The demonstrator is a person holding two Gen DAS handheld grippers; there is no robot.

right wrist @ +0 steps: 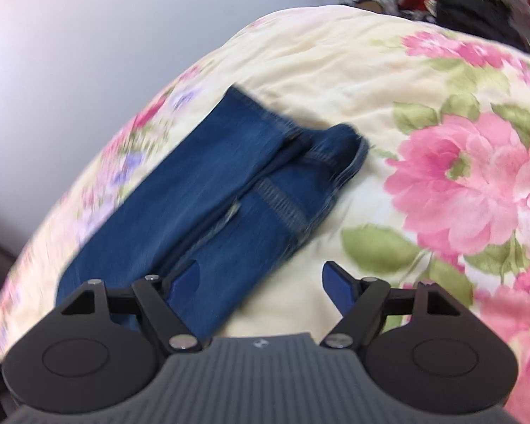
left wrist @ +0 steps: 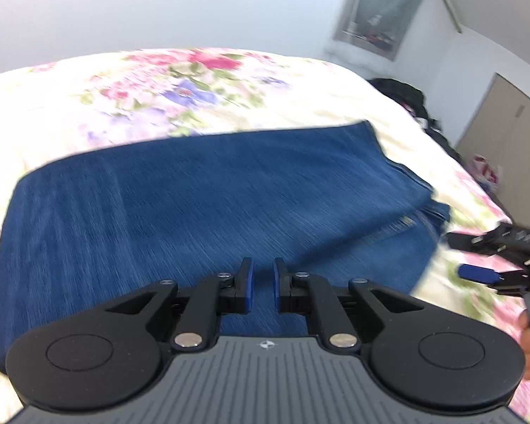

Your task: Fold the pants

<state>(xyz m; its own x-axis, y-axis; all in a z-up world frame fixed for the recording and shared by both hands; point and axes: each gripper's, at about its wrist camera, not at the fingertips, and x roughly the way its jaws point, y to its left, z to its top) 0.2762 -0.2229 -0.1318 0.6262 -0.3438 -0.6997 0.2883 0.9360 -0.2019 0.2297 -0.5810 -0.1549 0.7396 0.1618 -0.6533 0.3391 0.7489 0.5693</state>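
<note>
Judging risk first: we think the top layer of the pants point(left wrist: 201, 190) could slide or spring back if either tool drags over it, since the denim looks stiff and the layers are stacked loose with nothing pinning them. Right tool point(right wrist: 261, 282) has its jaws spread wide with nothing between them; its left finger point(right wrist: 185, 281) sits over the near edge of the denim, so a careless pull-away could catch the hem and undo the fold. Left tool point(left wrist: 262, 288) has its jaws nearly closed with only a slim gap, no cloth caught in it that we can see, hovering low over the fabric; whether the tips touch it we cannot tell. In the left wrist view the right tool point(left wrist: 484, 272) is off the right-hand edge of the pants, over the bed cover point(left wrist: 88, 81). The soft floral bed cover wrinkles, so the bundle could shift with it.

Pants: dark blue denim, folded into a long narrow stack lying flat on the bed, near its middle. In the right wrist view the pants point(right wrist: 201, 190) show a leg laid lengthwise over the other part, pale seam stitching and a bunched end at the far side. Edges are not quite aligned, far end looks uneven. Both views are motion-blurred, fine detail is unclear
</note>
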